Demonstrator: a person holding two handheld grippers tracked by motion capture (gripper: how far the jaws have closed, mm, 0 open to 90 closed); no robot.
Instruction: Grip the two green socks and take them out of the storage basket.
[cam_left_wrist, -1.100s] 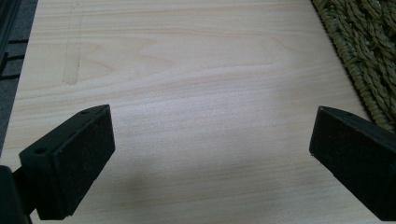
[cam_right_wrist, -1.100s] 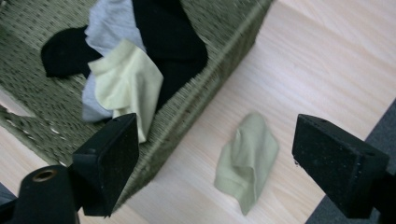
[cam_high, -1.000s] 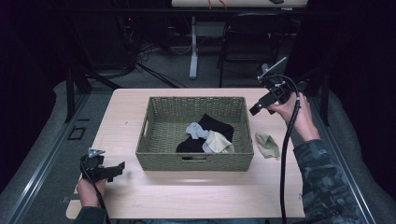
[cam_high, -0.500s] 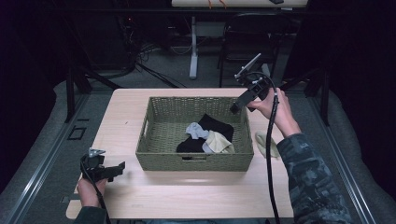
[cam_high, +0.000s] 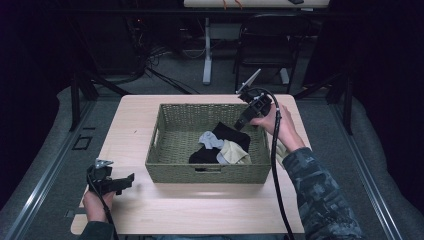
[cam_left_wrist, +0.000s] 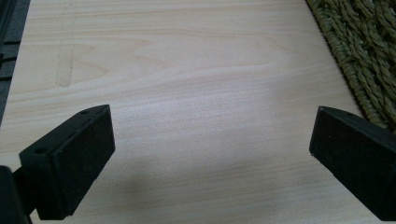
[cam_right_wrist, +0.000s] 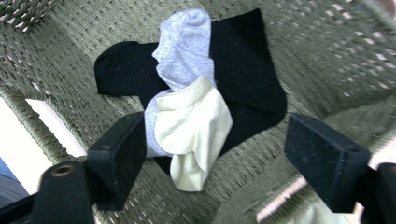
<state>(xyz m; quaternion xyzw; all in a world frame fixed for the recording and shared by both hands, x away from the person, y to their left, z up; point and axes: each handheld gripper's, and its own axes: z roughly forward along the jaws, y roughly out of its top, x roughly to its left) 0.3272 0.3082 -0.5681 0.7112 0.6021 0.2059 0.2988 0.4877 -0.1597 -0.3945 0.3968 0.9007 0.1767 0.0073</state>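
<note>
While the right gripper (cam_high: 243, 121) is held wide open above the basket (cam_high: 175, 137), the pale sock (cam_right_wrist: 191, 128) is seen directly below it.

Our sleeve (cam_high: 320, 200): dark camouflage pattern.
Our right gripper (cam_high: 243, 121): black, thick black cable.
Our left gripper (cam_high: 129, 178): black, grey top plate.

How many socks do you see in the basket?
3: a black sock at the bottom, a grey sock across it, a cream sock on top. More may be hidden beneath.
</note>
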